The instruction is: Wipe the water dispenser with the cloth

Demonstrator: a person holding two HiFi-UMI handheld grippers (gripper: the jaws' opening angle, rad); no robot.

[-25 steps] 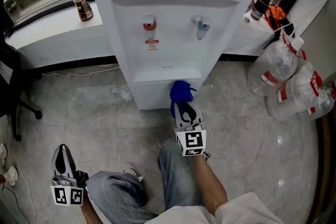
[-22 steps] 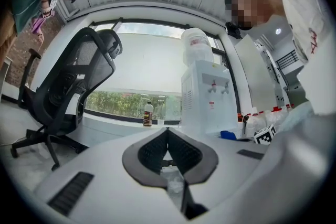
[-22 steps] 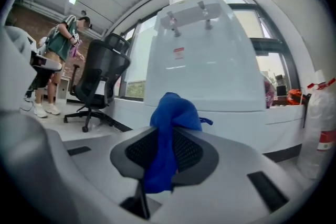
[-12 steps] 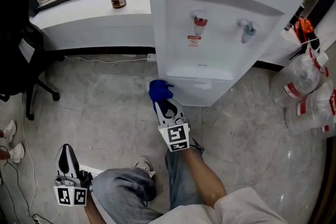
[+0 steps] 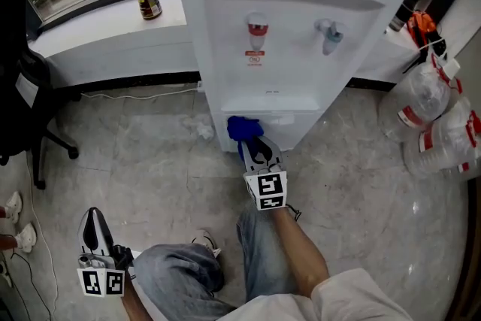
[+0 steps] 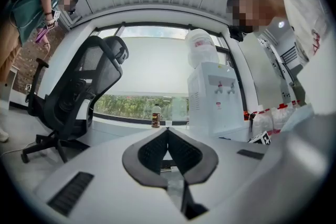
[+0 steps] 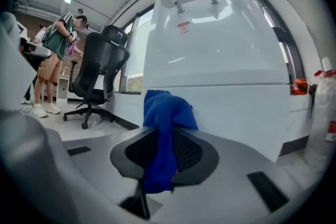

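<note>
Both are closed: the right hand-held gripper clamps the blue cloth, bunched just ahead of its tips at the water dispenser base; the left hand-held gripper holds nothing. Hard rubbing might drag the cloth free.

Blue cloth — white water dispenser — grey marbled floor.

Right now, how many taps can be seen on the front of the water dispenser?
2. In the head view, a red tap is at the left of the water dispenser recess, and a grey-blue tap is at its right. No other tap shows.
</note>
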